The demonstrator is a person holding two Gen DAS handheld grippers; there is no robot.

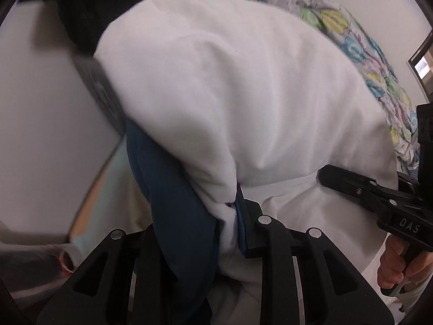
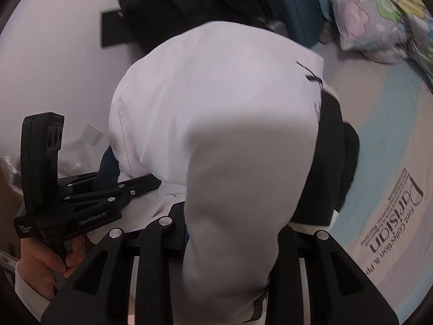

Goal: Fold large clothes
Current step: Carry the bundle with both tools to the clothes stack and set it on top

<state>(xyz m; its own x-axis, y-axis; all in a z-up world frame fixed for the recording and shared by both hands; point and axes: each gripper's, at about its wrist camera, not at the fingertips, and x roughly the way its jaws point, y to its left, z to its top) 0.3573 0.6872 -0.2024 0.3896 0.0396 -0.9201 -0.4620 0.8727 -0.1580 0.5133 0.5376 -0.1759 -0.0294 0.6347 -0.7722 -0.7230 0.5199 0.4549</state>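
A large white garment [image 1: 243, 94] hangs in a bulging fold in front of both cameras. A dark blue part of it [image 1: 173, 203] shows in the left wrist view. A black part [image 2: 330, 168] shows in the right wrist view. My left gripper [image 1: 216, 211] is shut on bunched blue and white cloth; one blue-padded finger [image 1: 243, 222] shows and the other is hidden. My right gripper [image 2: 230, 230] is shut on a white fold [image 2: 230, 176] that drapes over its fingers. Each view also shows the other gripper [image 1: 351, 184] [image 2: 135, 187] pinching the cloth's edge close by.
A floral quilt [image 2: 379, 13] is heaped at the back of a bed. The bed's pale sheet with printed lettering [image 2: 392, 203] lies below on the right. A teal box [image 2: 295, 8] and dark clothing [image 2: 176, 5] sit behind. A person's hands [image 2: 46, 265] [image 1: 392, 265] hold the gripper handles.
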